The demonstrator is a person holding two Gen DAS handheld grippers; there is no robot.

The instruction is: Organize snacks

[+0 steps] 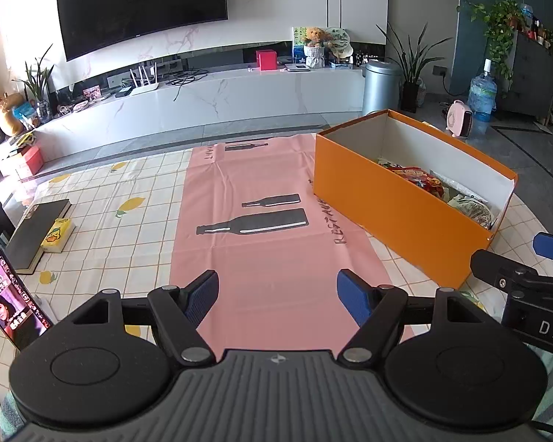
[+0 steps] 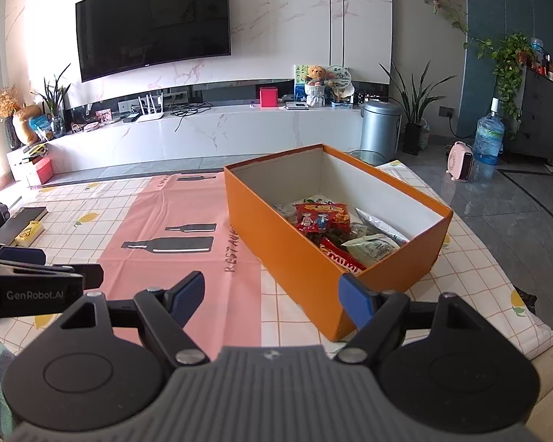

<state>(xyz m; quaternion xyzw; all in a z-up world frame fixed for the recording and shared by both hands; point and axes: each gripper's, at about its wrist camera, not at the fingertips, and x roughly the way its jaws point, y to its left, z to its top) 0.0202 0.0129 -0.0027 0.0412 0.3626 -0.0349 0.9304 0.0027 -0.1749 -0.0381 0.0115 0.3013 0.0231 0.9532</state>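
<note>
An orange box [image 2: 298,258] with a white inside stands on the table, holding several snack packets [image 2: 322,217], red and pale green ones. The same orange box [image 1: 394,213] sits to the right in the left wrist view, its snack packets [image 1: 424,180] partly hidden by the wall. My left gripper [image 1: 278,296] hovers open over the pink mat [image 1: 261,250], nothing between its fingers. Near the box's front corner my right gripper [image 2: 271,296] is open and empty too. Each gripper shows at the edge of the other's view.
A dark book [image 1: 37,232] and a small yellow box [image 1: 57,235] lie at the table's left. A phone [image 1: 9,298] with a lit screen leans at the near left. The checked tablecloth [image 1: 121,221] covers the table. Beyond are a TV cabinet, a bin and plants.
</note>
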